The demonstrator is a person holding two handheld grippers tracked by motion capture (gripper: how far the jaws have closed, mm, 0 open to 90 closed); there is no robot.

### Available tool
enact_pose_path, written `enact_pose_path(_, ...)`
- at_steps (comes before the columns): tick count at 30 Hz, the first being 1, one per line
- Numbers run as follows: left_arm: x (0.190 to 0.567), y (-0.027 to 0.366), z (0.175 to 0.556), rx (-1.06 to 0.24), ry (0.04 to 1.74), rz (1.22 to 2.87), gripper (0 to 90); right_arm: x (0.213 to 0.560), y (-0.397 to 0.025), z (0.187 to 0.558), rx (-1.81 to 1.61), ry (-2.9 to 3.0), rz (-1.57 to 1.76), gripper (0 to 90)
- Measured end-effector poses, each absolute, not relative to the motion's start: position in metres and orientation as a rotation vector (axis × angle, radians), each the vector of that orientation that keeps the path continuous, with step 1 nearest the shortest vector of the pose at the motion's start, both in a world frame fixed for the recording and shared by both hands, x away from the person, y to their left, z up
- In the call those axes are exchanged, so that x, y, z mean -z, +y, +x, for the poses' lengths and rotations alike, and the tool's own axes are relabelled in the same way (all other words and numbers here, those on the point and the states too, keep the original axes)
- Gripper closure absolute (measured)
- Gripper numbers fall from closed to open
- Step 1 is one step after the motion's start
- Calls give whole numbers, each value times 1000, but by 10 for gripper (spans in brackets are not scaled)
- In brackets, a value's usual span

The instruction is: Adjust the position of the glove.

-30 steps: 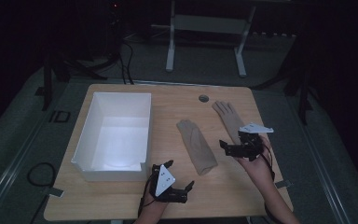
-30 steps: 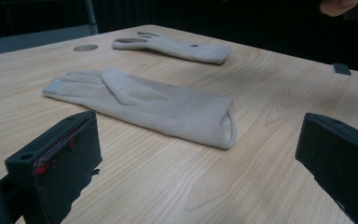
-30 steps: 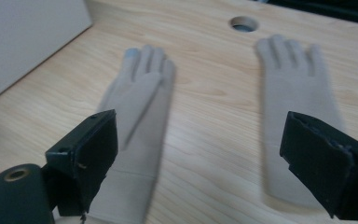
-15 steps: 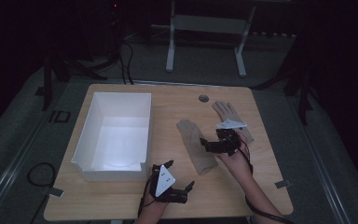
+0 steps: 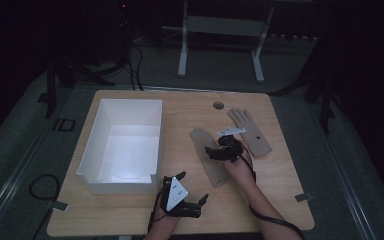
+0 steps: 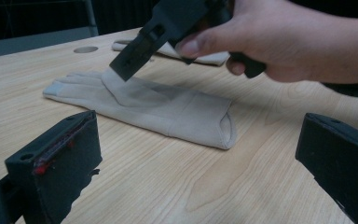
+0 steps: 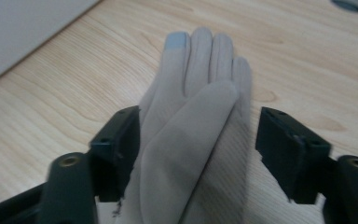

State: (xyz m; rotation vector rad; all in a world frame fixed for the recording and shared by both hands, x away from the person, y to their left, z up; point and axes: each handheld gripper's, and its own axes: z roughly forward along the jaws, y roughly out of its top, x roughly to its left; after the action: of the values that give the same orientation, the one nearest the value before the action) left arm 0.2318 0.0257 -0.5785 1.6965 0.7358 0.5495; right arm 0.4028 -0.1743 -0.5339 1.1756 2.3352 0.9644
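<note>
Your right hand-held gripper (image 5: 215,152) has swung left from the far glove (image 5: 250,131) to the near glove (image 7: 191,121), jaws open astride it, ready to pinch; your left hand-held gripper (image 5: 192,197) rests open on the table (image 5: 280,200).

I'm counting two beige gloves on the counter (image 5: 130,97): the near glove (image 5: 209,157) lying flat at the middle, and the far glove (image 5: 250,131) lying toward the right edge. I'm seeing one white box (image 5: 125,145) sitting at the left. I'm working two grippers, the left gripper (image 5: 187,192) and the right gripper (image 5: 216,151). One round grommet hole (image 5: 218,105) is showing near the far edge.
</note>
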Motion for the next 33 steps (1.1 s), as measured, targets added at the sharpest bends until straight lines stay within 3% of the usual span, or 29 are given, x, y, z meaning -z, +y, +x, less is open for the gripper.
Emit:
enact_pose_path(11, 578, 26, 232, -550, 735, 1705, 4, 560, -175, 411, -937, 2354, 1228, 471)
enact_pose_path(16, 578, 25, 232, -551, 732, 1705, 4, 563, -177, 408, -958, 2319, 1200, 717)
enact_pose_path(18, 578, 25, 232, -551, 733, 1706, 4, 563, -178, 407, -964, 2305, 1215, 768)
enact_pose_path(25, 578, 25, 232, -548, 735, 1707, 4, 549, -178, 405, -998, 2275, 1250, 796)
enact_pose_path(33, 578, 25, 233, -547, 738, 1708, 4, 498, -183, 398, -1106, 2167, 1275, 795)
